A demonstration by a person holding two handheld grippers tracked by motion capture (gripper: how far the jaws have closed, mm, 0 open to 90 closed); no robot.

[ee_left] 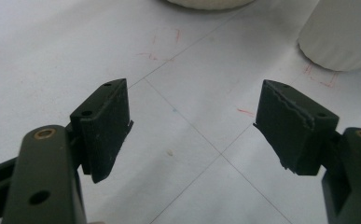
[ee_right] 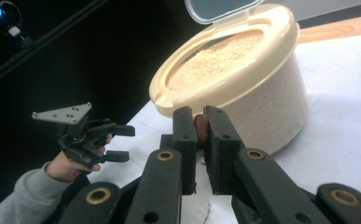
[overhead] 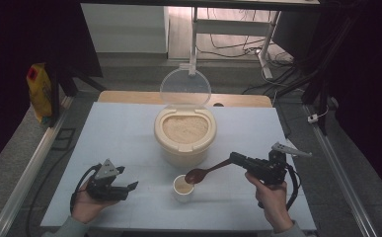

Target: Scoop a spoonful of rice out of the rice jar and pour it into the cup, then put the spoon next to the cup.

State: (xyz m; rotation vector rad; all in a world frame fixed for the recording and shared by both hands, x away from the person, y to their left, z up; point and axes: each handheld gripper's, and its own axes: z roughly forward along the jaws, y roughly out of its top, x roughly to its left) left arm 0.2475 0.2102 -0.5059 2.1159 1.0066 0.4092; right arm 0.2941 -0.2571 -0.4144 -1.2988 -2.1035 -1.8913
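Observation:
A brown wooden spoon (overhead: 206,172) is held by its handle in my right gripper (overhead: 234,158), which is shut on it; the bowl of the spoon hangs over a small white cup (overhead: 183,189) with grain inside. In the right gripper view the handle end (ee_right: 200,129) shows between the jaws. Behind the cup stands a cream tub (overhead: 185,135) full of pale grain, its clear lid (overhead: 185,88) flipped up. My left gripper (overhead: 132,187) rests low at the table's front left, open and empty, jaws pointed toward the cup (ee_left: 341,32).
The pale blue table top (overhead: 114,133) has thin pencil lines and red marks. A yellow bag (overhead: 38,91) hangs off the table's left. Metal rails (overhead: 28,173) run along both sides, and cables lie on the floor behind.

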